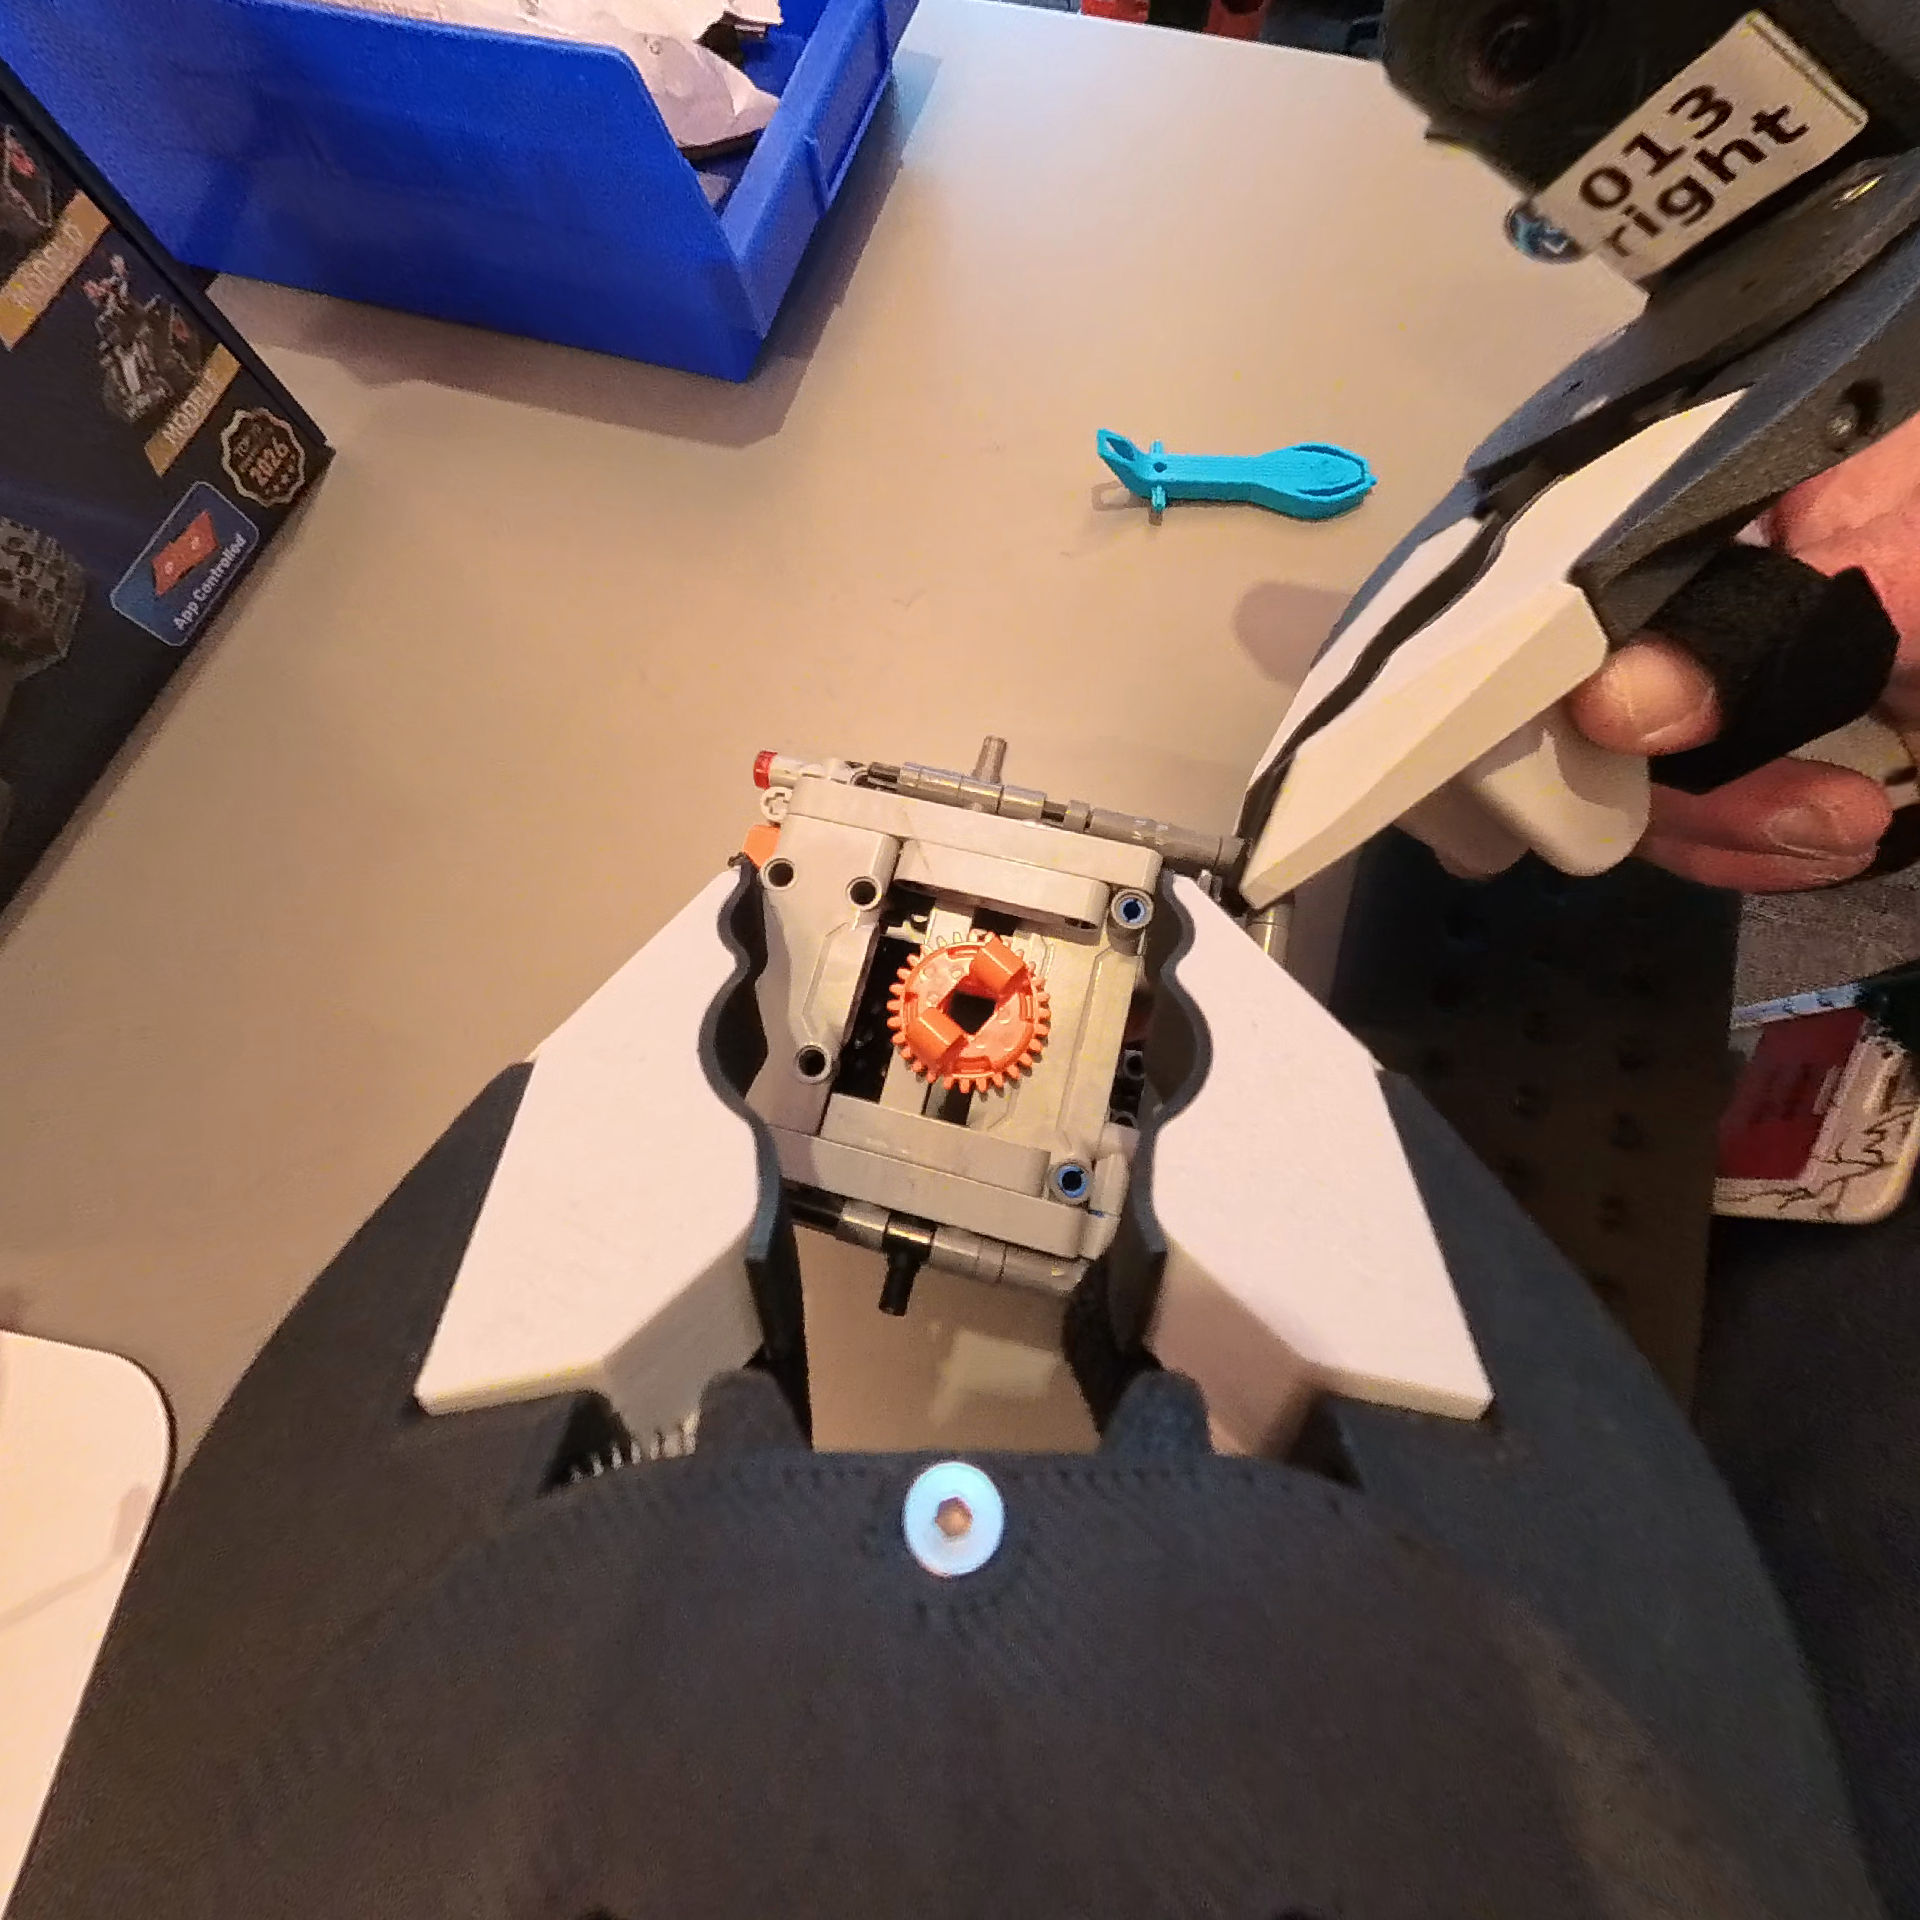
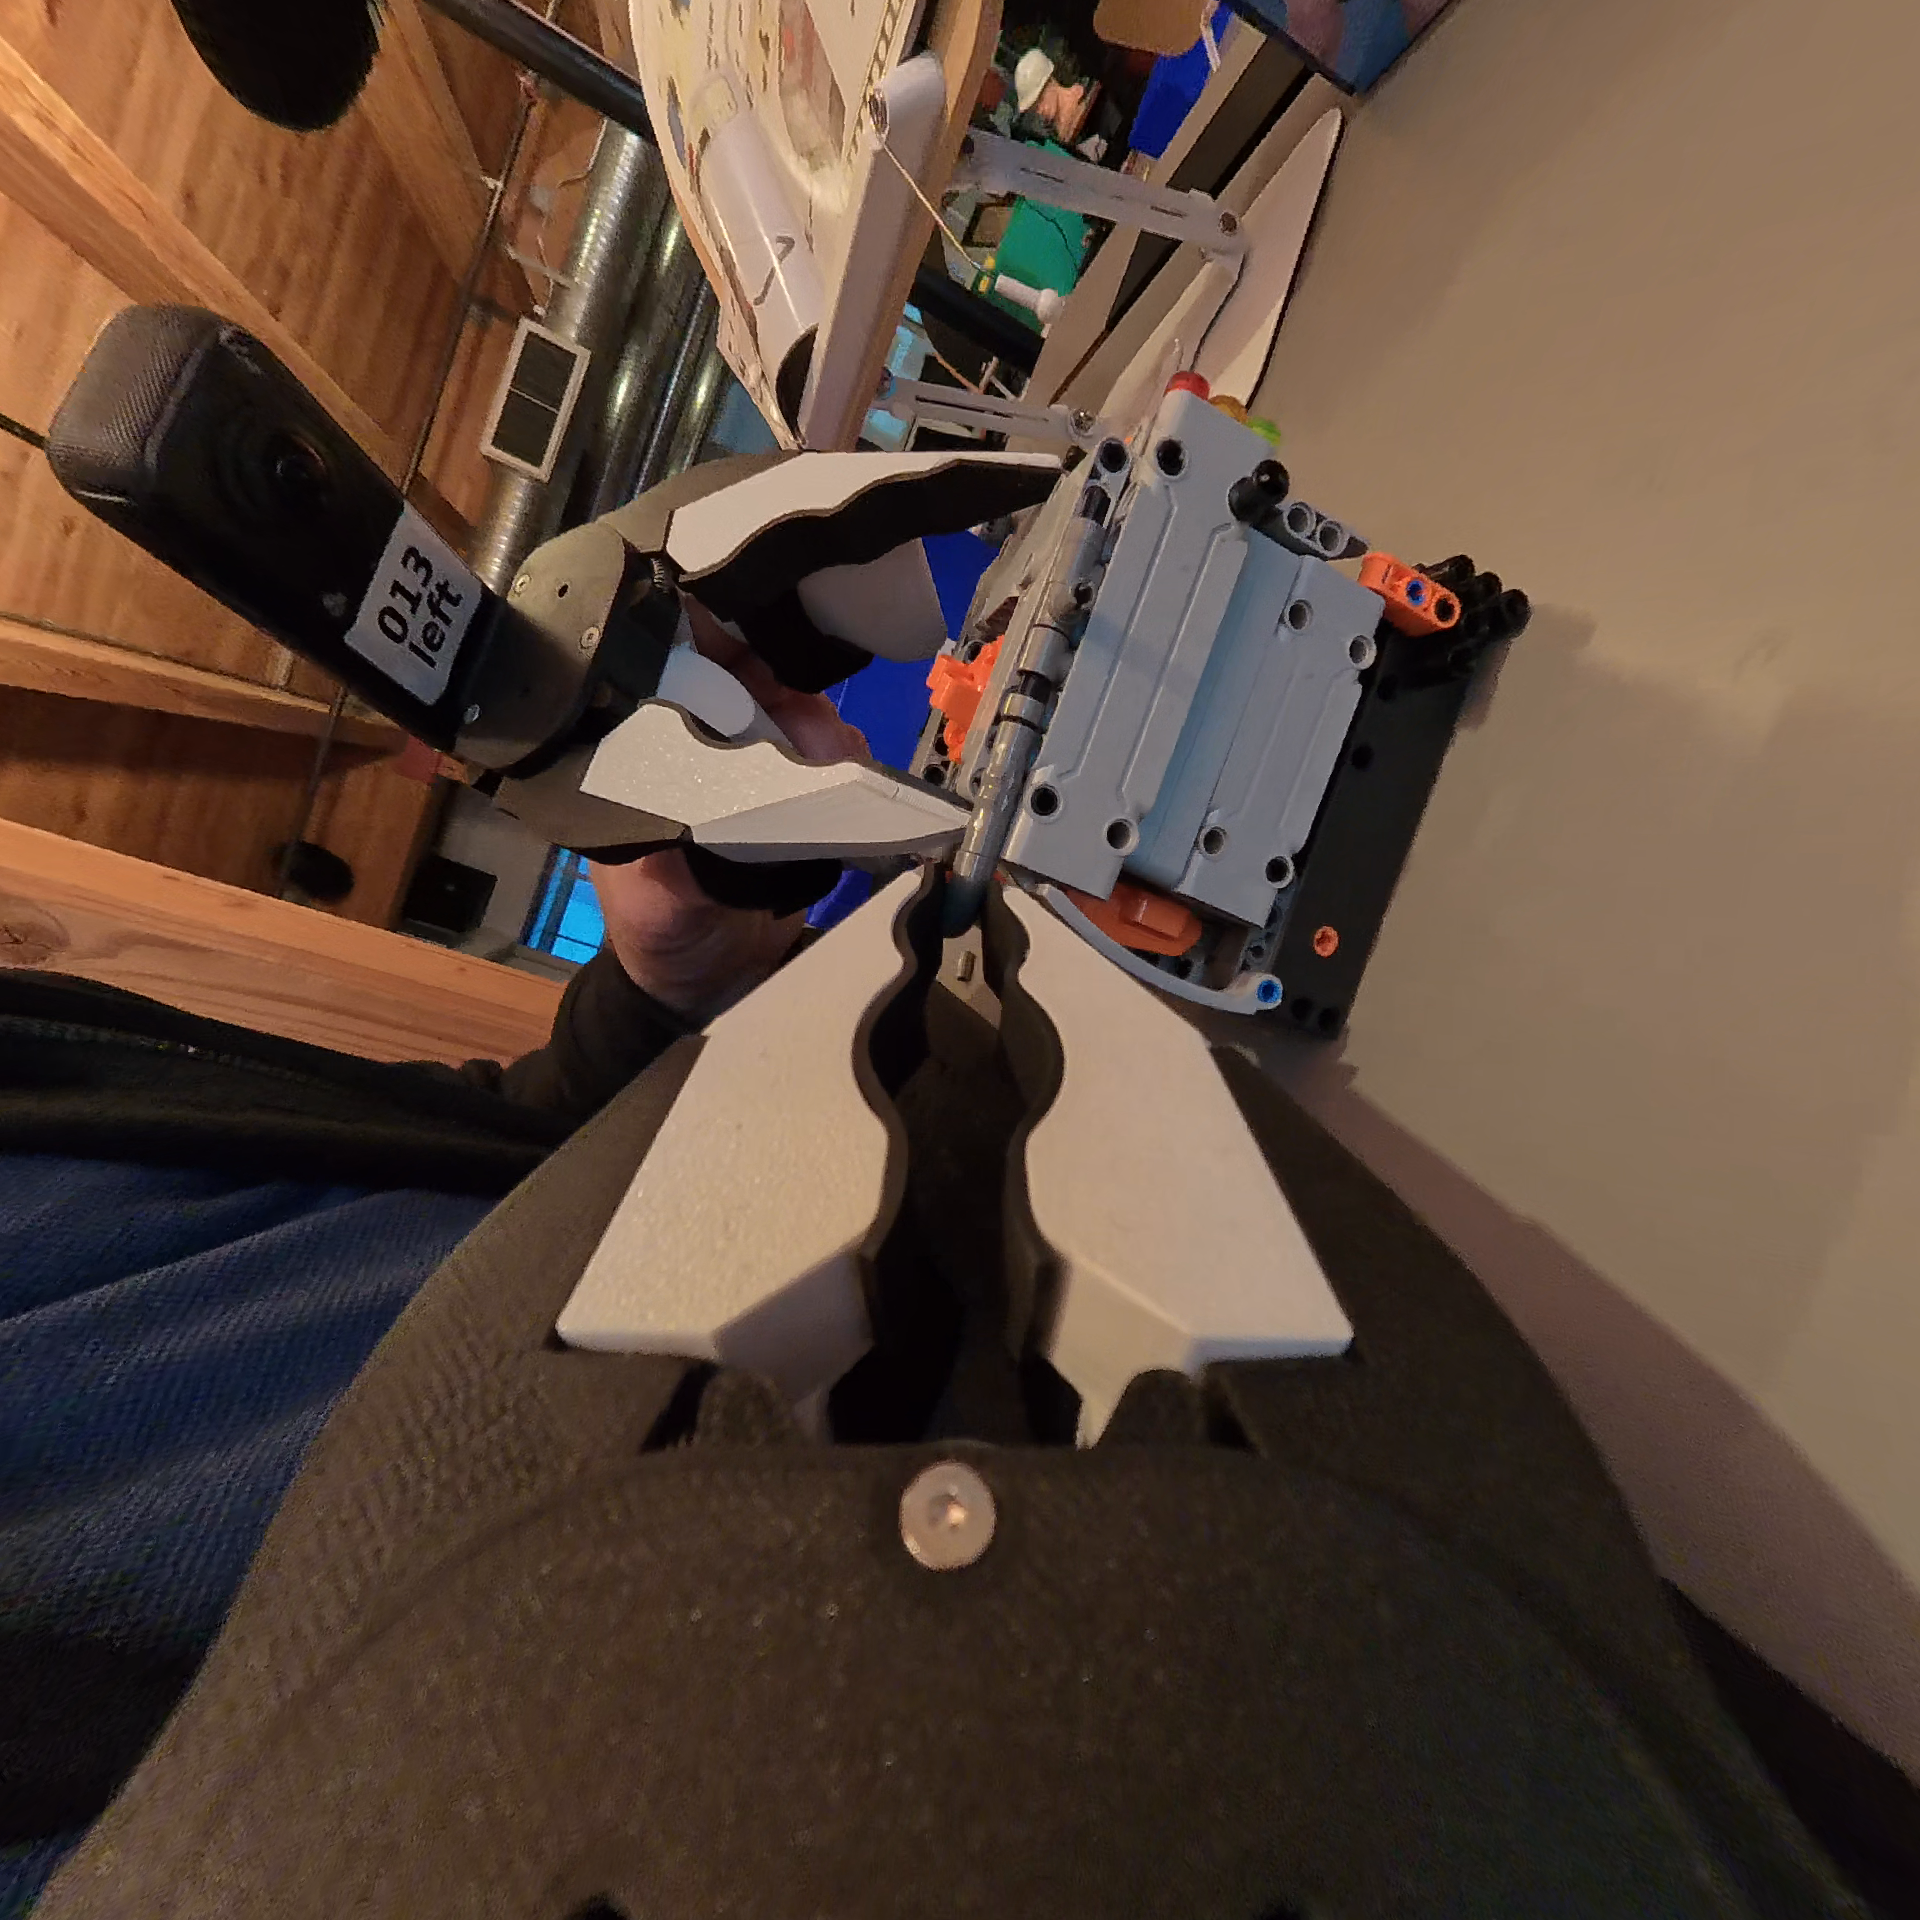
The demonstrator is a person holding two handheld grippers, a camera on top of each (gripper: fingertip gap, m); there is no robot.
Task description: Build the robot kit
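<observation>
A grey brick-built block with an orange gear in its top stands on the grey table. My left gripper is shut on the block, one finger on each side. A grey axle sticks out of the block's far right edge. My right gripper is shut on the end of that axle. In the right wrist view the block shows grey side panels, orange parts and a black base, with the left gripper clamped on it. The right gripper also shows in the left wrist view.
A blue bin stands at the far left of the table, a dark printed box at the left edge. A turquoise plastic tool lies beyond the block. A white object sits near left. The table edge runs at right.
</observation>
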